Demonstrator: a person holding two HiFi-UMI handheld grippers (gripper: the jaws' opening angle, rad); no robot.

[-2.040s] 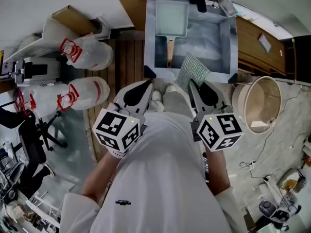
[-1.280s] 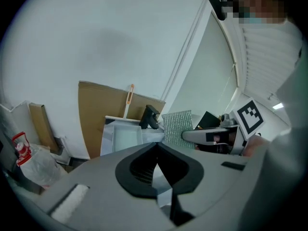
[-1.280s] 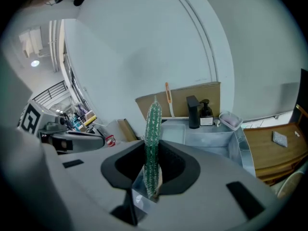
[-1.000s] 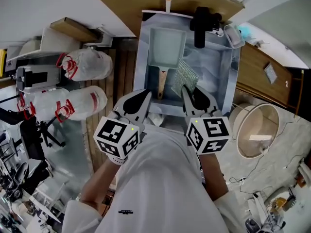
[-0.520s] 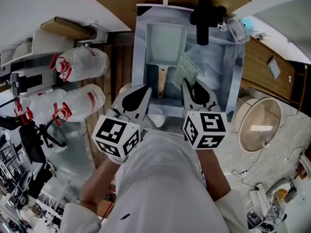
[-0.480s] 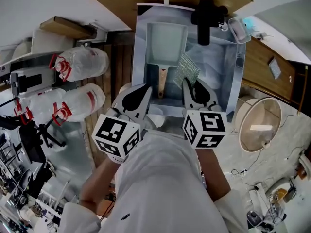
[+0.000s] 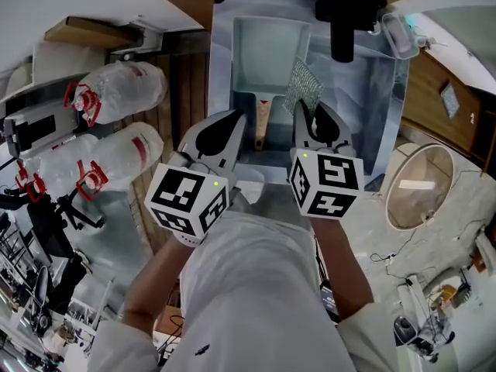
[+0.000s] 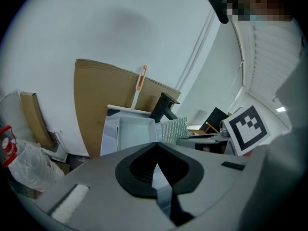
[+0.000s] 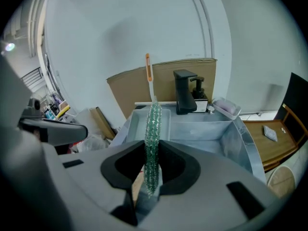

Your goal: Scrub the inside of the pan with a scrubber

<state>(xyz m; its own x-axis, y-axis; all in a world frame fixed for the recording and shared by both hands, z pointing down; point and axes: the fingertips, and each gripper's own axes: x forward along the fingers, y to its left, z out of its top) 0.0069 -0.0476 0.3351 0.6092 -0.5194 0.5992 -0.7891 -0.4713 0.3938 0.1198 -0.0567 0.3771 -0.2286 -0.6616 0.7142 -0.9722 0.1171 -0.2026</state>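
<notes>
Two grippers have moved forward over the sink (image 7: 372, 107). Head view: the right gripper (image 7: 302, 111) now holds the scrubber (image 7: 304, 86) just beside the pan (image 7: 271, 49), not yet inside. Left gripper view: the left gripper (image 8: 157, 146) has its jaws pressed together, empty. Right gripper view: jaws pinch the scrubber edge-on, so scrubbing looks close.

Two grippers over the sink (image 7: 387, 99), a pan (image 7: 269, 49) lying inside it.
The pale square pan lay flat, its wooden handle (image 7: 263, 124) pointing back at the person; the right gripper (image 7: 301, 108) pinched a green mesh scrubber (image 7: 304, 86) at the pan's right rim; the left gripper (image 7: 239, 116) hung beside the handle, jaws together; a black tap (image 7: 346, 14) stood behind.
</notes>
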